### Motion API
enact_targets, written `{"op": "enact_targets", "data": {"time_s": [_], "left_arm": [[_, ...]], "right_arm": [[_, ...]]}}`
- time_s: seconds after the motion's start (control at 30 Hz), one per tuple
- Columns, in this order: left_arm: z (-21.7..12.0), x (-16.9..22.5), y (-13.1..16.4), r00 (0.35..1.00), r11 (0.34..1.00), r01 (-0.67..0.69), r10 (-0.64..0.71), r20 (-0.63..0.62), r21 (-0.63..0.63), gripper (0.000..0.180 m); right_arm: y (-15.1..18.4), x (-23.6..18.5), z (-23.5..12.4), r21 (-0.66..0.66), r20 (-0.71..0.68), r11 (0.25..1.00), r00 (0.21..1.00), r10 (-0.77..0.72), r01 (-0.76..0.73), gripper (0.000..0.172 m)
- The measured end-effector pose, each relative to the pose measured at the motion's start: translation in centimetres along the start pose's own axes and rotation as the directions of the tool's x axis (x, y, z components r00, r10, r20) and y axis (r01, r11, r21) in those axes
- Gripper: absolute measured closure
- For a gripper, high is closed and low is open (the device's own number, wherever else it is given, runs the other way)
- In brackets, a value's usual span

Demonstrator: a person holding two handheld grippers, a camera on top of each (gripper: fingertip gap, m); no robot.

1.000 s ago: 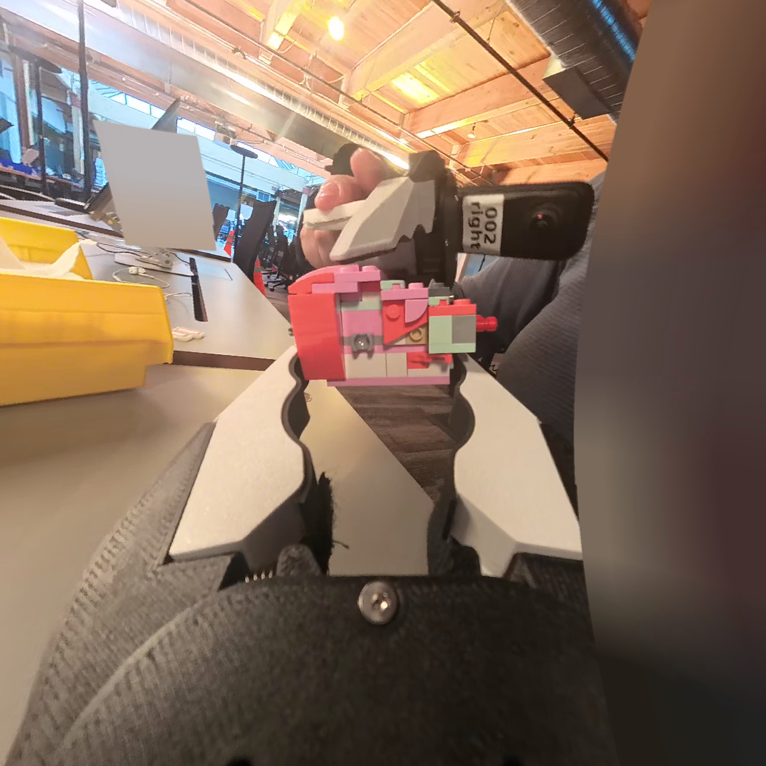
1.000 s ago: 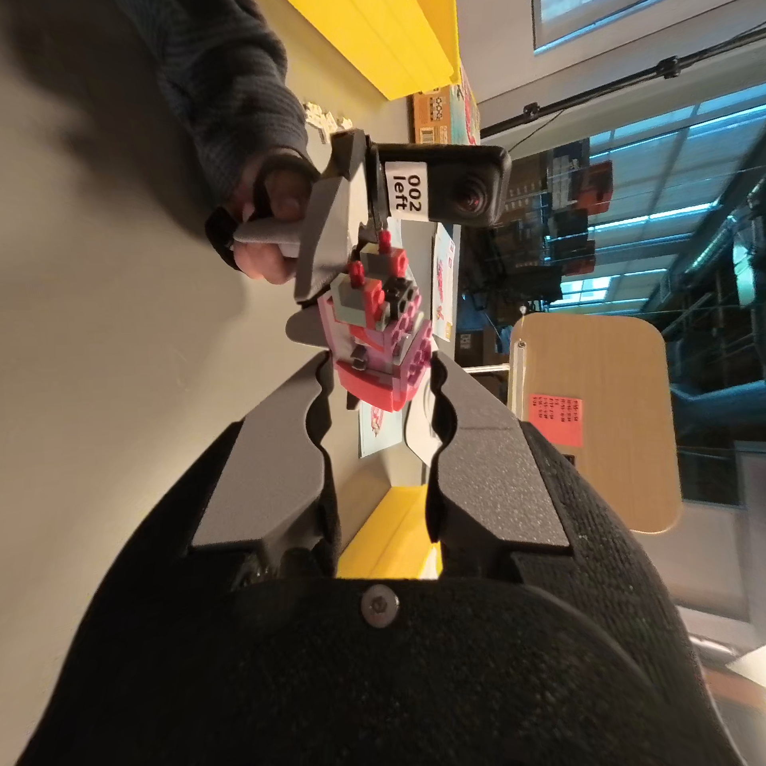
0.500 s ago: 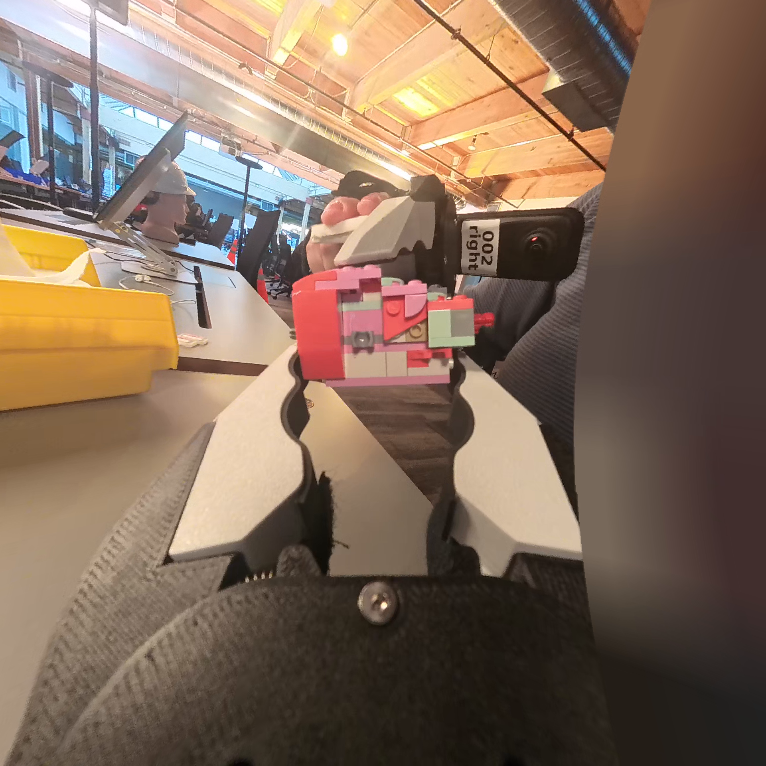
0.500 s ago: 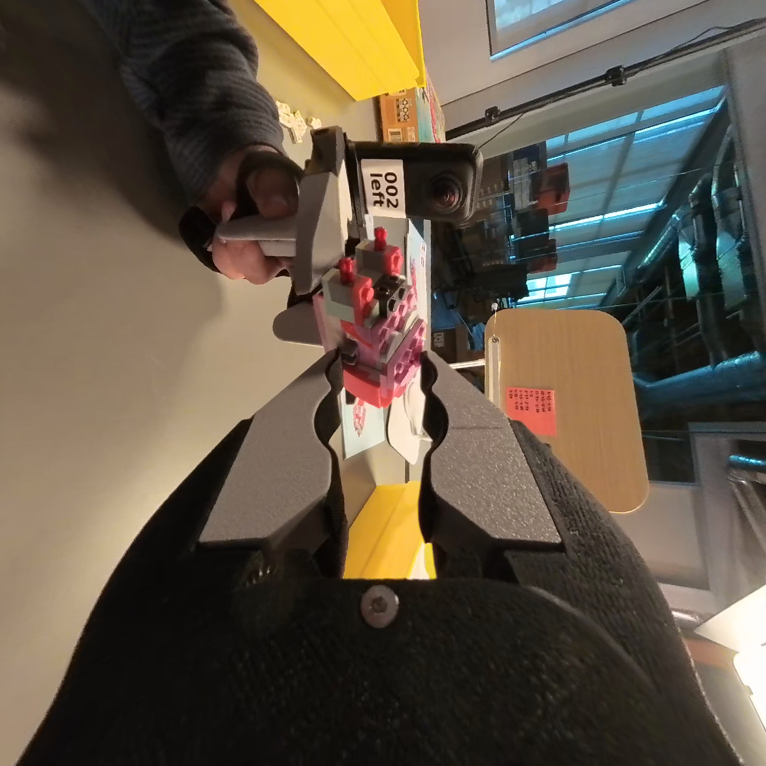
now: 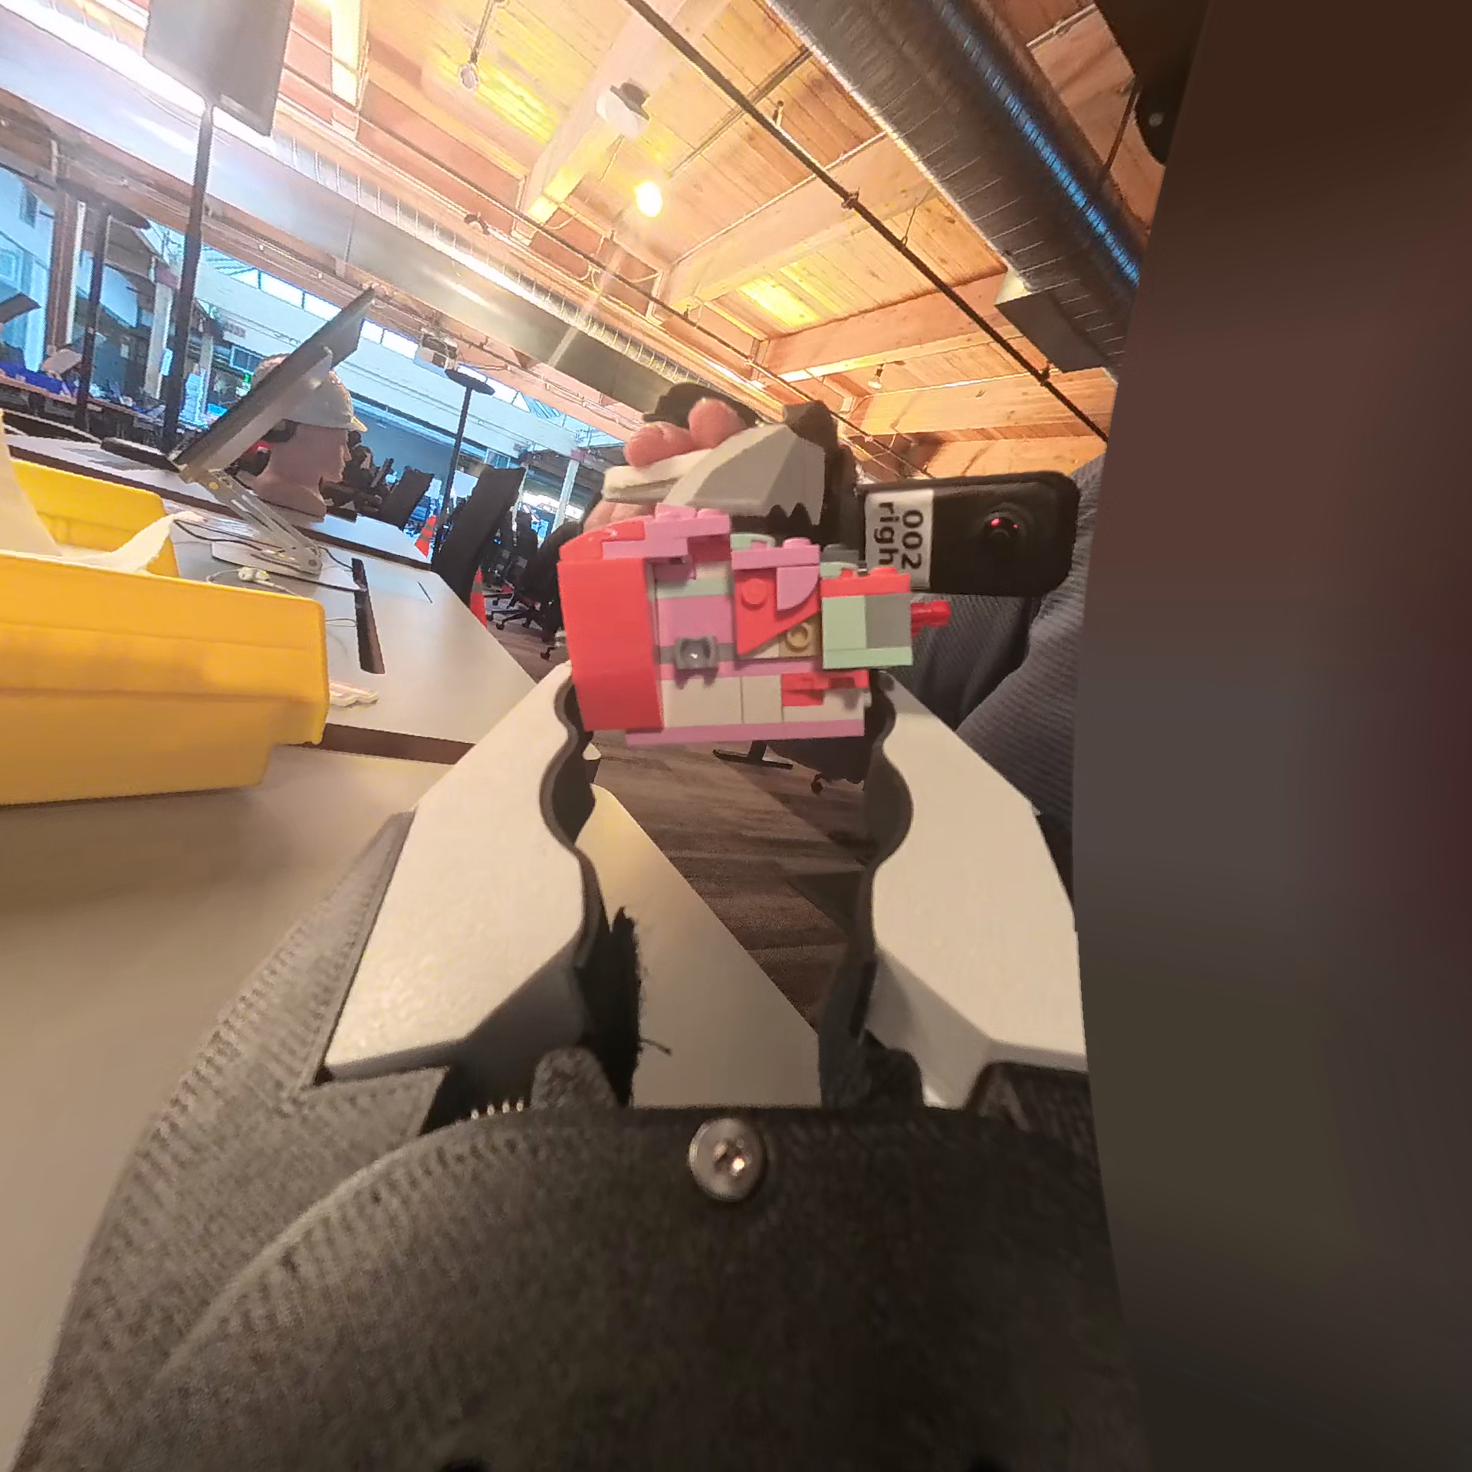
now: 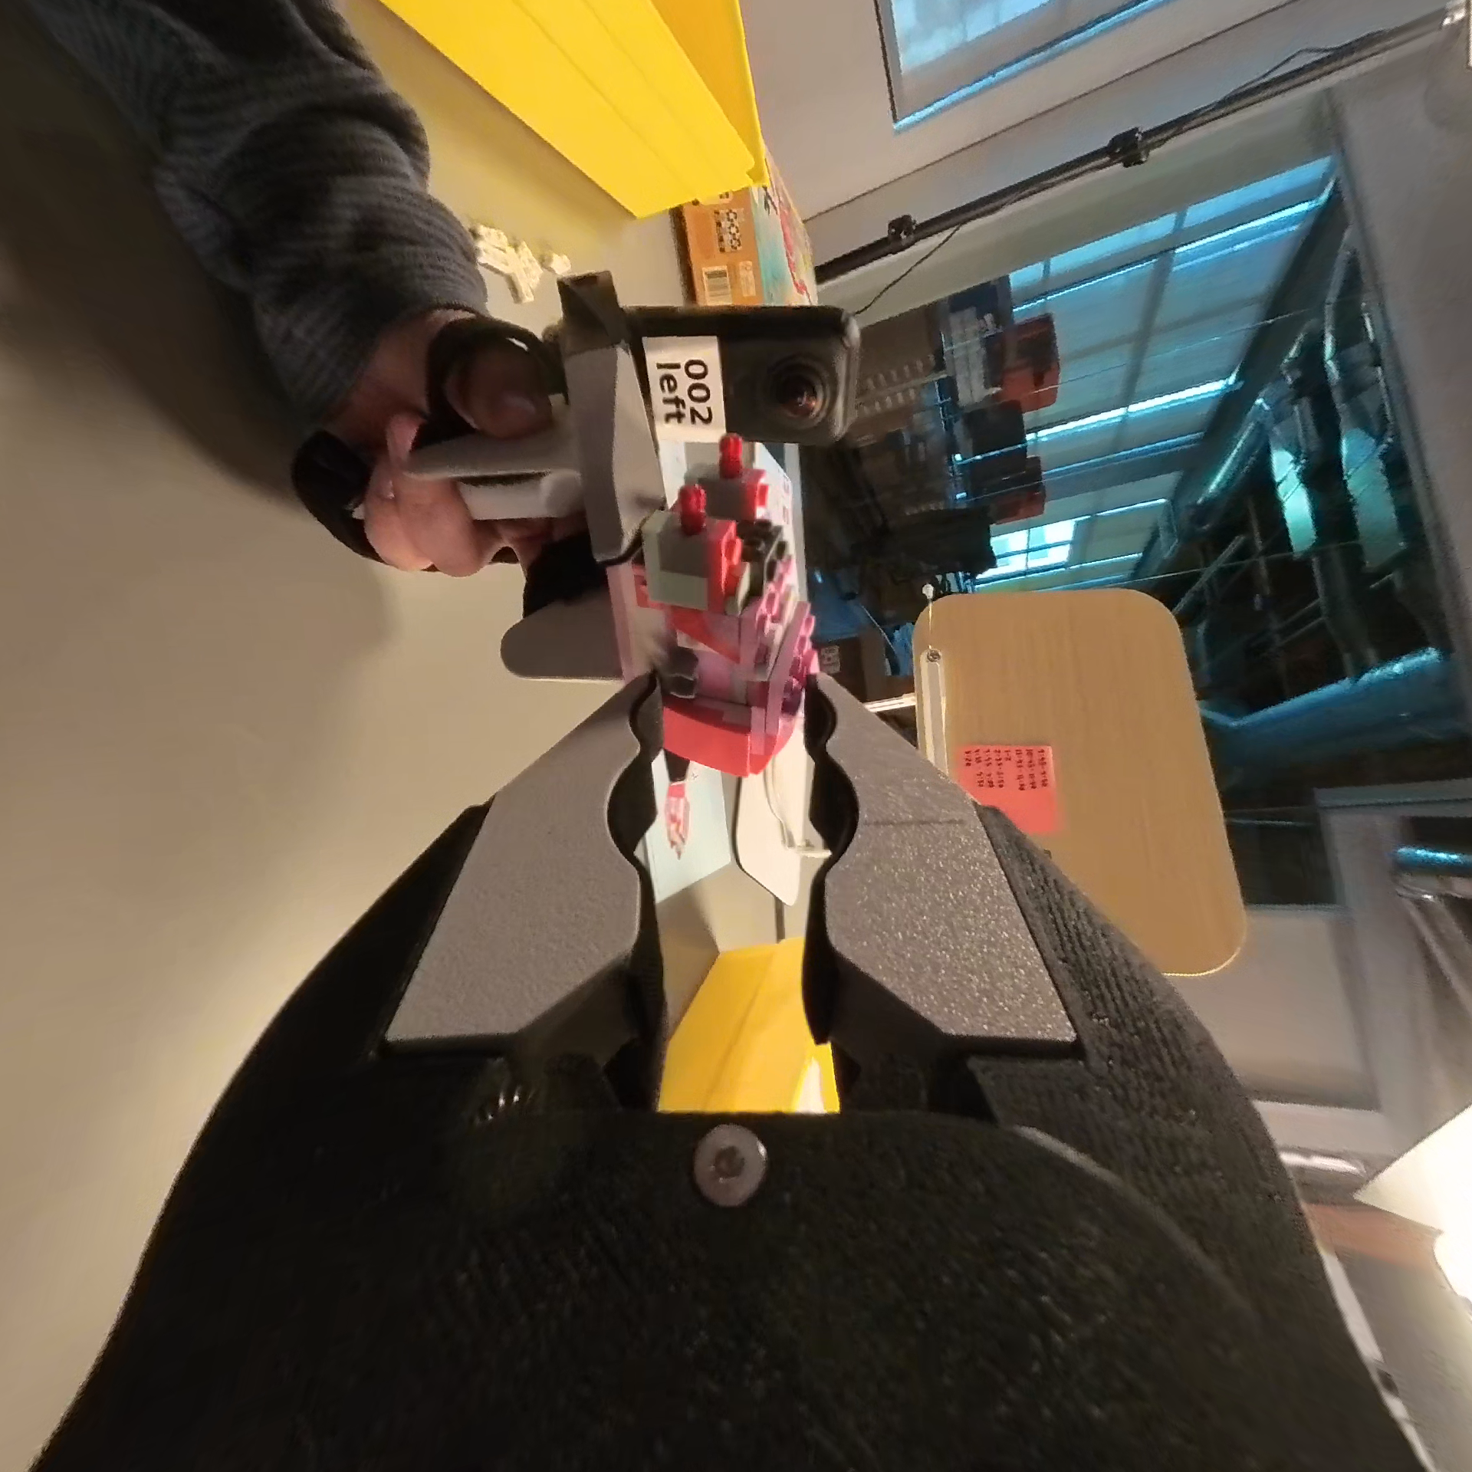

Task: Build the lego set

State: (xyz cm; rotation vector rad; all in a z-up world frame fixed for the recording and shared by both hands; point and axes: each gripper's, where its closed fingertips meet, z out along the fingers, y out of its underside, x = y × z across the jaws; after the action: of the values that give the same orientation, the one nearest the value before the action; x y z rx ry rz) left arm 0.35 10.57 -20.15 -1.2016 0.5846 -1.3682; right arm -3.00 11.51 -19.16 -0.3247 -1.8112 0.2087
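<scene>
Brick model [image 5: 733, 629], red, pink and pale green, held in the air off the table's [image 5: 159, 860] near edge. Your left gripper [image 5: 721, 701] clamps its two ends, both fingers pressing. Your right gripper [image 6: 733, 701] closes on its red end from the other side, fingers against its sides. Yellow bin [image 5: 151, 669] stands on the table, toward its far left; a booklet [image 6: 693, 828] lies behind the model.

Yellow bin [image 5: 151, 661] blocks the left (table [image 5: 159, 892] beside it bare).
</scene>
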Motion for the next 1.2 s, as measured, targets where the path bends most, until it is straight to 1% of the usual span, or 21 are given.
{"op": "enact_targets", "data": {"time_s": [0.1, 0.3, 0.4, 0.47, 0.57, 0.73, 0.9, 0.97, 1.2], "left_arm": [[-0.1, 0.0, -0.1, 1.0, 1.0, 0.003, -0.003, -0.004, 0.005, 0.112], [-0.3, 0.0, -0.6, 1.0, 0.999, 0.017, -0.016, -0.011, 0.039, 0.112], [-0.5, -0.1, -0.9, 1.0, 0.998, 0.026, -0.026, -0.006, 0.058, 0.112], [-0.4, -0.1, -1.1, 0.999, 0.997, 0.037, -0.036, -0.011, 0.069, 0.112], [-0.2, 0.1, -1.0, 0.999, 0.996, 0.05, -0.049, -0.021, 0.075, 0.112], [0.0, 0.2, -0.8, 0.998, 0.997, 0.054, -0.053, -0.024, 0.061, 0.111], [0.1, 0.3, -0.6, 0.999, 0.998, 0.04, -0.039, -0.02, 0.044, 0.112], [0.2, 0.5, -0.6, 0.999, 0.998, 0.041, -0.04, -0.025, 0.042, 0.111], [0.6, 0.4, 0.1, 0.999, 0.999, 0.046, -0.046, -0.015, 0.002, 0.112]], "right_arm": [[0.0, -0.1, 0.1, 0.006, 0.016, 1.0, 1.0, 0.024, -0.024, 0.134], [-0.1, -0.5, 0.3, 0.016, 0.057, 0.997, 0.996, 0.07, -0.071, 0.102], [-0.4, -0.4, 0.7, 0.015, 0.03, 0.996, 0.995, 0.091, -0.092, 0.081], [-0.3, -0.4, 1.1, -0.004, 0.0, 0.997, 0.997, 0.083, -0.083, 0.076], [-0.2, -0.6, 1.7, -0.024, -0.027, 0.998, 0.998, 0.064, -0.065, 0.08], [-0.1, -0.4, 1.8, -0.035, -0.05, 0.998, 0.998, 0.044, -0.046, 0.098], [-0.2, -0.1, 1.5, -0.017, -0.062, 0.998, 0.996, 0.06, -0.061, 0.119], [-0.3, 0.0, 1.3, -0.002, -0.061, 0.997, 0.995, 0.078, -0.078, 0.12], [0.0, -0.7, 0.9, -0.009, -0.011, 0.998, 0.998, 0.055, -0.055, 0.122]]}}
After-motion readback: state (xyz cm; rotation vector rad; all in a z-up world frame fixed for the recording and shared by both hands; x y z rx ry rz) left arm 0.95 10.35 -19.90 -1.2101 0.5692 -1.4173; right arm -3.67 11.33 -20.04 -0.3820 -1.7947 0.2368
